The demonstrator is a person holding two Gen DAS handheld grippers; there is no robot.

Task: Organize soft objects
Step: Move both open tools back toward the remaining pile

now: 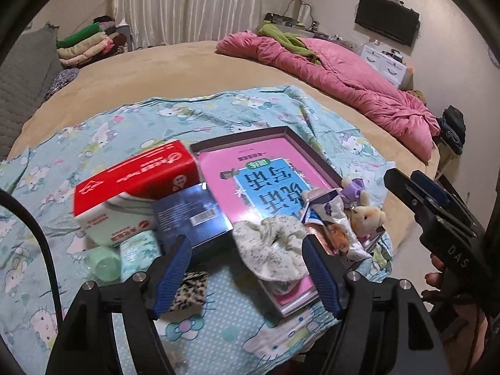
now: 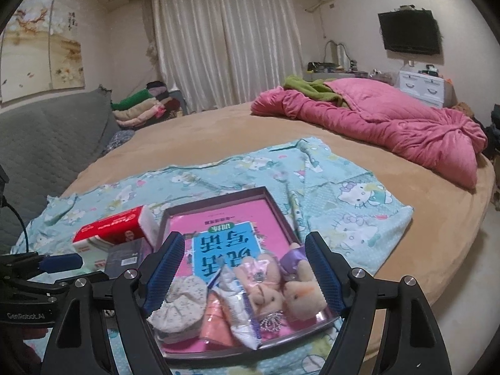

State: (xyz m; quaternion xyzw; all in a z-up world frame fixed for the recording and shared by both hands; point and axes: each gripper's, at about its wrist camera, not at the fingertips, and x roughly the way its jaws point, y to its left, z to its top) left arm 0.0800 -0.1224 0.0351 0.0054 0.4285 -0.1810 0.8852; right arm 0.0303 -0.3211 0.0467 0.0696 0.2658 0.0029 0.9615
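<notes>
Speckled white fabric scrunchie (image 1: 268, 247) lies crumpled between my left gripper (image 1: 247, 268) fingers, untouched, on shallow pink-lined tray (image 2: 218, 193). Both my grippers gape empty; right gripper (image 2: 243, 268) frames plush bunnies (image 2: 290, 287). Tray's near edge close below.

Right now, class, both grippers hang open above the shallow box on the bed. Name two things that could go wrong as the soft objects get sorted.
1. The pale scrunchie hangs over the shallow box's near rim; a careless pinch may drag it out onto the patterned cloth.
2. The plush bears lie packed against a crinkly packet; the right gripper, open above them, may well catch the packet instead of a toy.
</notes>
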